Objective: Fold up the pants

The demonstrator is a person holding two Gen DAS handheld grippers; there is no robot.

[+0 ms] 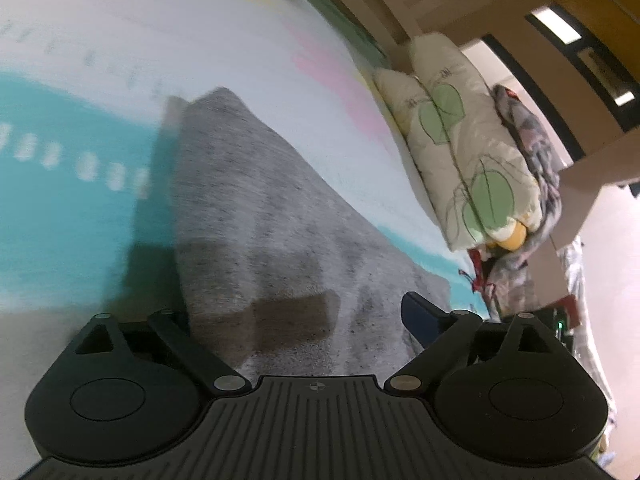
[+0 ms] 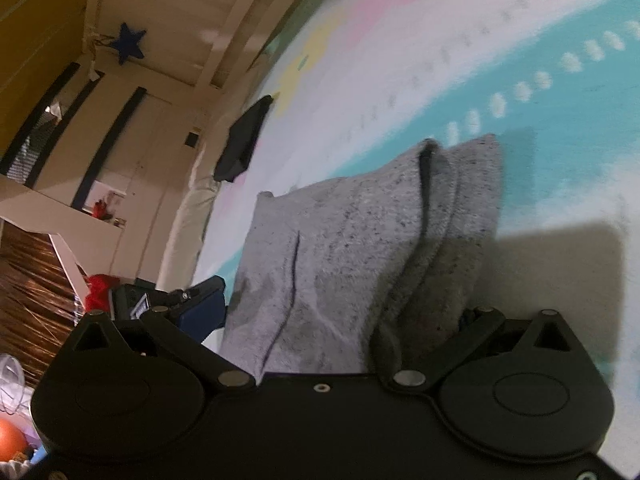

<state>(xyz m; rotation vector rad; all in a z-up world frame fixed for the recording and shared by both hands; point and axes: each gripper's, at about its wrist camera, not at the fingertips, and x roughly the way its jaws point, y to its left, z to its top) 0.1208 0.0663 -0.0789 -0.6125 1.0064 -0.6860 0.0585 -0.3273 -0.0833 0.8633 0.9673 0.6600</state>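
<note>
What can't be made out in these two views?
- Left view: left gripper's left finger, hidden under the pants; grip unclear.
- Right view: right gripper's fingertips, buried in fabric.
- Both views: bedsheet print, motion-blurred.
- Pants' near edge, cut off by gripper bodies.

we see pants (image 1: 256, 216) heather grey with dark flecks | bedsheet (image 1: 72, 208) white with teal band, row of white dashes, pink and yellow patches | pillows (image 1: 460, 148) cream with green leaf print | star (image 2: 128, 42) dark blue | cloth (image 2: 242, 140) at bed edge black | both gripper bodies black
</note>
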